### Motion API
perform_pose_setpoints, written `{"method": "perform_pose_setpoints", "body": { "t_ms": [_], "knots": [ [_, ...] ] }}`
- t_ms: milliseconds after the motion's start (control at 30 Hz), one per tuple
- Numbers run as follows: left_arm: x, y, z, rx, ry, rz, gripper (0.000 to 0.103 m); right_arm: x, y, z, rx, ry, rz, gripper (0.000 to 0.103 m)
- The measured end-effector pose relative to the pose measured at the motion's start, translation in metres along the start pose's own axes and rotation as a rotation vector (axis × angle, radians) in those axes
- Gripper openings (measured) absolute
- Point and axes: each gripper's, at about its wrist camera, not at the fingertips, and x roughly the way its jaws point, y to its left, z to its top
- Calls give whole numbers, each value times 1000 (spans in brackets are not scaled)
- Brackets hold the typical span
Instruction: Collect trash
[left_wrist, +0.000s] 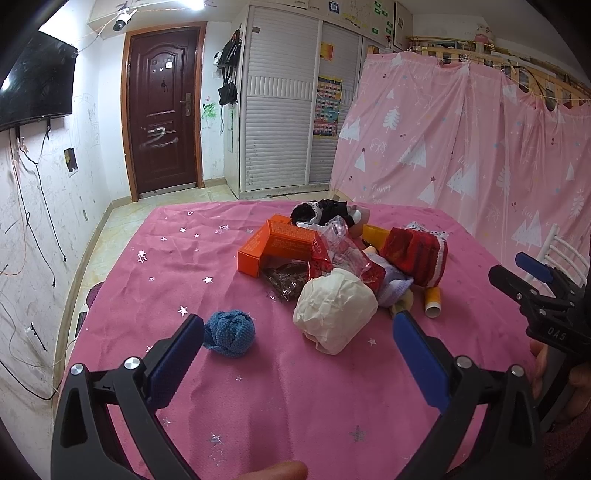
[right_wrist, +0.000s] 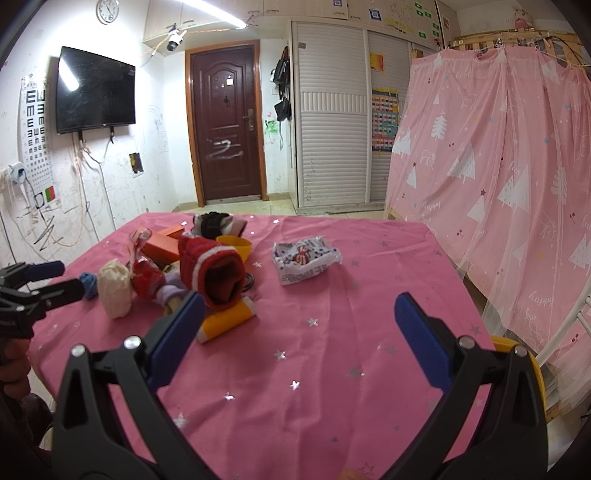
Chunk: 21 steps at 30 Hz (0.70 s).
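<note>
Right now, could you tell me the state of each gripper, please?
Left gripper: open, holding nothing, above the pink tablecloth.
Right gripper: open, holding nothing.

A dark door (left_wrist: 162, 110), wall television (right_wrist: 95, 89) and pink curtain (left_wrist: 461, 140) surround the table
</note>
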Motion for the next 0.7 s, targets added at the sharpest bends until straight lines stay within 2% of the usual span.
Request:
{"method": "perform_pose_setpoints", "body": {
  "t_ms": [700],
  "knots": [
    [-1, -4, 0, 9, -1, -4, 95, 0, 0, 0, 0, 1, 0, 98]
  ]
}}
